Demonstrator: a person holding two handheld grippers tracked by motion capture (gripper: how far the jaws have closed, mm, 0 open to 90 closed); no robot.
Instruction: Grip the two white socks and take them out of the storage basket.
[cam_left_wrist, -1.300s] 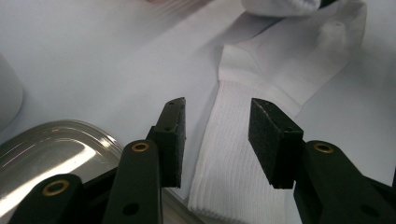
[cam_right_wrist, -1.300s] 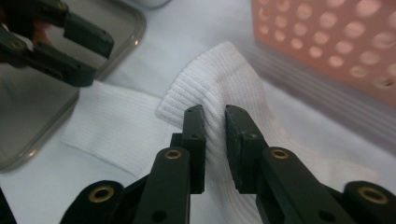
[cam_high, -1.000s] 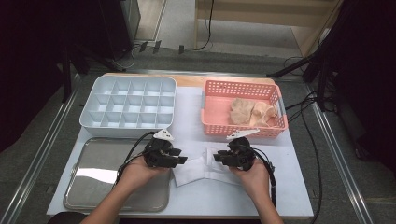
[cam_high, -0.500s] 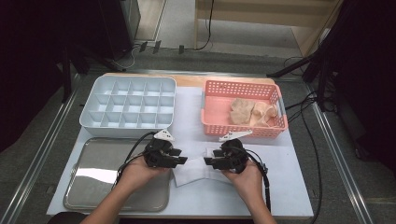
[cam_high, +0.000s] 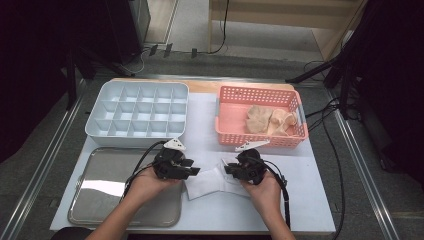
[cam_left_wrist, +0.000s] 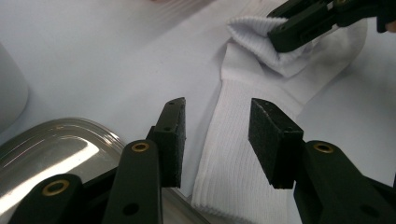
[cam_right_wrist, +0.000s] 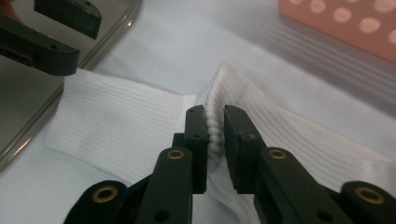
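Your right hand-held gripper (cam_right_wrist: 215, 128) has just closed, pinching the white ribbed cotton sock (cam_right_wrist: 116, 116) | left hand-held gripper (cam_left_wrist: 215, 135) open above its cuff | sock lies lengthwise between them

From above, we look forward and down on the table (cam_high: 210, 125). Each gripper view looks closely along its jaws. All share the sock (cam_high: 212, 181).

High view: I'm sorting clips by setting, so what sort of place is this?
Probably a lab or recording workstation: a table with a compartment tray, a pink basket and cables on the floor.
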